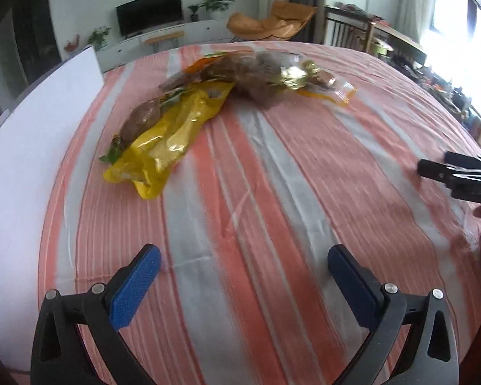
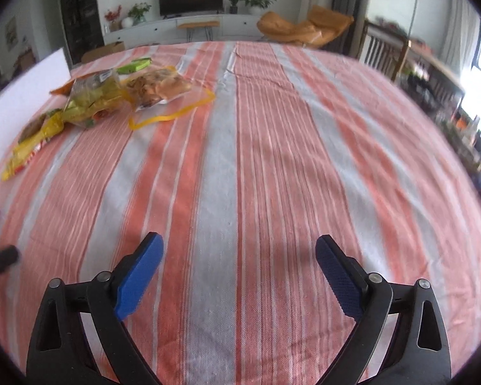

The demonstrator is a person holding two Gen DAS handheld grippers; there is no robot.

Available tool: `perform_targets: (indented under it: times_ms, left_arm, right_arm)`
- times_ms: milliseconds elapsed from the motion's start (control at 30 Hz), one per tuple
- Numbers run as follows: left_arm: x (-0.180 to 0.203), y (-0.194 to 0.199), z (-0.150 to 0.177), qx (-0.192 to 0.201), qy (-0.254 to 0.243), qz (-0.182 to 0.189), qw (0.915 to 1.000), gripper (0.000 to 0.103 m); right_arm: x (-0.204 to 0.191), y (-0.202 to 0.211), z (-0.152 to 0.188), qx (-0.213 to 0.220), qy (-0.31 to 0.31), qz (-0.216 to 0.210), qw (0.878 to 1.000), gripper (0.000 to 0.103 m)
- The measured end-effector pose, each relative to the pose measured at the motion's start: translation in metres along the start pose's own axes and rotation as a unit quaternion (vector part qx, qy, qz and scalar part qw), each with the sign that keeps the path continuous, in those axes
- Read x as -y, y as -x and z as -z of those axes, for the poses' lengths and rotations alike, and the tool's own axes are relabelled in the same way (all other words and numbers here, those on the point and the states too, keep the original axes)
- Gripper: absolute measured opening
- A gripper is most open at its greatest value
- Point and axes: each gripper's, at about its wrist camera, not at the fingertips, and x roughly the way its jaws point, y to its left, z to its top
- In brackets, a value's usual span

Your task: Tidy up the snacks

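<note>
Striped cloth point(image 1: 272, 176) | yellow snack bag point(image 1: 166, 134) crinkled, glossy | clear bag point(image 1: 259, 73) behind

Salmon-and-white striped tablecloth point(image 2: 256, 160); yellow snack bag point(image 1: 163, 141); clear, seemingly orange-edged bag point(image 2: 163, 91); blue pads point(image 2: 138, 280).

The tabletop is covered by a striped cloth point(image 2: 240, 160) that looks soft, matt and a little wrinkled, with fine ribs in the weave. The yellow snack bag point(image 1: 163, 141) is shiny plastic foil that crinkles and glints, the clear snack bag point(image 2: 160, 86) is see-through glossy plastic, and the white board point(image 1: 32, 134) at the side looks smooth and matt. The left tongs point(image 1: 243, 263) and the right tongs point(image 2: 239, 253) have dull black plastic arms with small shiny metal pins, and their blue pads point(image 1: 134, 288) look rough, with tiny bumps.
</note>
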Motion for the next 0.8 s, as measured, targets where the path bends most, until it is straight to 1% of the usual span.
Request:
perform_targets:
  times_ms: [67, 800]
  left_arm:
    - [0.0004, 0.0023, 0.0013, 0.0, -0.001, -0.001, 1.0, 0.103]
    - [-0.0027, 0.004, 0.003, -0.001, -0.001, 0.0, 1.0, 0.103]
  right_arm:
    - [0.0036, 0.0002, 0.0003, -0.001, -0.012, 0.005, 1.0, 0.099]
    - [0.0028, -0.0009, 0.0014, -0.002, -0.013, 0.008, 1.0, 0.1]
